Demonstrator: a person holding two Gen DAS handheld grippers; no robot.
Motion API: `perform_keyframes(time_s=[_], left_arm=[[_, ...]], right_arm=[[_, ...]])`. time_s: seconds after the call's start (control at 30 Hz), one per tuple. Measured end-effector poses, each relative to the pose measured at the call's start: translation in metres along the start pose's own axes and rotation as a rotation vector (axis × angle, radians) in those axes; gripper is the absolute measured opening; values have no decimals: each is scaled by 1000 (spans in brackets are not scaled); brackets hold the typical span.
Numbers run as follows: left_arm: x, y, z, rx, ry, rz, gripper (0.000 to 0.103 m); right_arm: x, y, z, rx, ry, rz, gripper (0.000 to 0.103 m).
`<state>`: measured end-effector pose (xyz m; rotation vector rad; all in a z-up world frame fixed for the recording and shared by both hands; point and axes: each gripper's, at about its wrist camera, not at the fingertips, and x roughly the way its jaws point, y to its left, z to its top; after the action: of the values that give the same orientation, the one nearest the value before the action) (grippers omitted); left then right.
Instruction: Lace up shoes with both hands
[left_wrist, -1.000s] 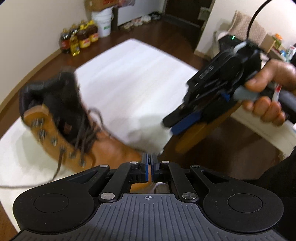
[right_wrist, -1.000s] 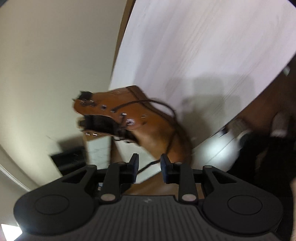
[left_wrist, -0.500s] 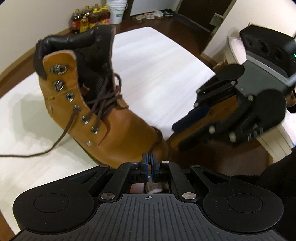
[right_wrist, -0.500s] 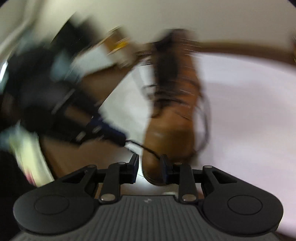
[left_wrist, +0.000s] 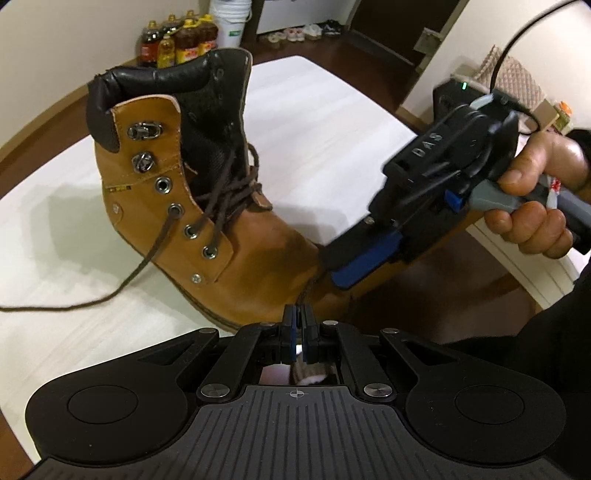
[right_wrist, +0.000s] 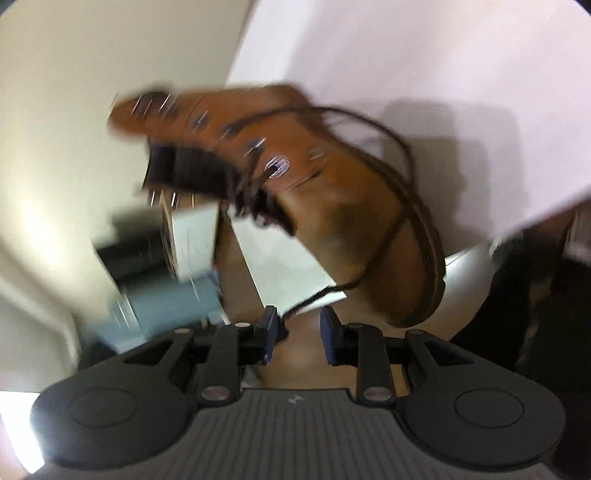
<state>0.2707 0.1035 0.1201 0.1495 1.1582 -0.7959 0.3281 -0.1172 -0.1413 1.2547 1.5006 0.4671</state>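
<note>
Our left gripper (left_wrist: 298, 314) is clenched on one end of the brown lace (left_wrist: 306, 291) just in front of the boot's toe. Our right gripper (right_wrist: 297, 325) stands released, the other lace end (right_wrist: 317, 295) running loose between its jaws. The tan boot (left_wrist: 221, 229) stands upright on the white table (left_wrist: 332, 129), laced only through its lower eyelets. We judge the lacing mid-way; next we need the right jaws to pinch that end and aim it at the next open eyelet (left_wrist: 162, 183).

White table (left_wrist: 332, 122), tan boot (left_wrist: 236, 258) standing on it, loose lace end (left_wrist: 110, 295) trailing across
</note>
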Motion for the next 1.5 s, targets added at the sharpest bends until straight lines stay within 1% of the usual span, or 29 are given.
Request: perform_keyframes(time_s=[0.1, 0.2, 0.27, 0.37, 0.43, 0.47, 0.53, 0.63, 0.73, 0.8, 0.9, 1.0, 1.1, 1.17, 1.2, 1.3, 1.4, 1.5], left_arm=[[-3, 0, 2, 5, -6, -5, 2], [-6, 1, 3, 15, -8, -11, 2], [-5, 1, 3, 25, -5, -14, 2], [-5, 2, 3, 33, -2, -15, 2], [-4, 2, 2, 34, -1, -17, 2], [-3, 3, 2, 35, 2, -16, 2], [-1, 3, 2, 35, 8, -16, 3], [-4, 6, 5, 25, 7, -16, 4], [-17, 11, 13, 21, -10, -3, 4], [-33, 16, 24, 44, -33, 19, 4], [-54, 21, 45, 107, -64, 47, 8], [-72, 30, 80, 235, -80, 61, 14], [-75, 43, 112, 359, -62, 50, 16], [-68, 61, 136, 449, -24, 19, 18], [-62, 70, 147, 496, 7, 3, 18], [-43, 85, 168, 635, 87, -60, 19], [-24, 92, 180, 783, 155, -145, 19], [-7, 93, 183, 905, 227, -201, 19]], right_arm=[[6, -15, 0, 129, -13, 39, 29], [15, -22, -3, 190, -16, 72, 29], [19, -25, -2, 202, -24, 85, 29], [26, -26, -3, 206, -19, 89, 27], [27, -26, -9, 203, -11, 90, 7], [29, -26, -10, 199, -6, 90, 4], [25, -23, -12, 180, -14, 86, 3], [12, -15, -17, 152, -60, 101, 3], [-10, -6, -17, 118, -130, 118, 3], [-21, -1, -17, 93, -162, 117, 3], [-36, 8, -17, 44, -218, 122, 3], [-46, 15, -23, 14, -265, 152, 3], [-53, 22, -35, -14, -345, 184, 3], [-53, 24, -41, -16, -406, 203, 3], [-52, 24, -43, -11, -430, 204, 3], [-43, 26, -53, 20, -545, 214, 3], [-35, 29, -70, 49, -689, 228, 3], [-24, 32, -96, 93, -846, 265, 3]])
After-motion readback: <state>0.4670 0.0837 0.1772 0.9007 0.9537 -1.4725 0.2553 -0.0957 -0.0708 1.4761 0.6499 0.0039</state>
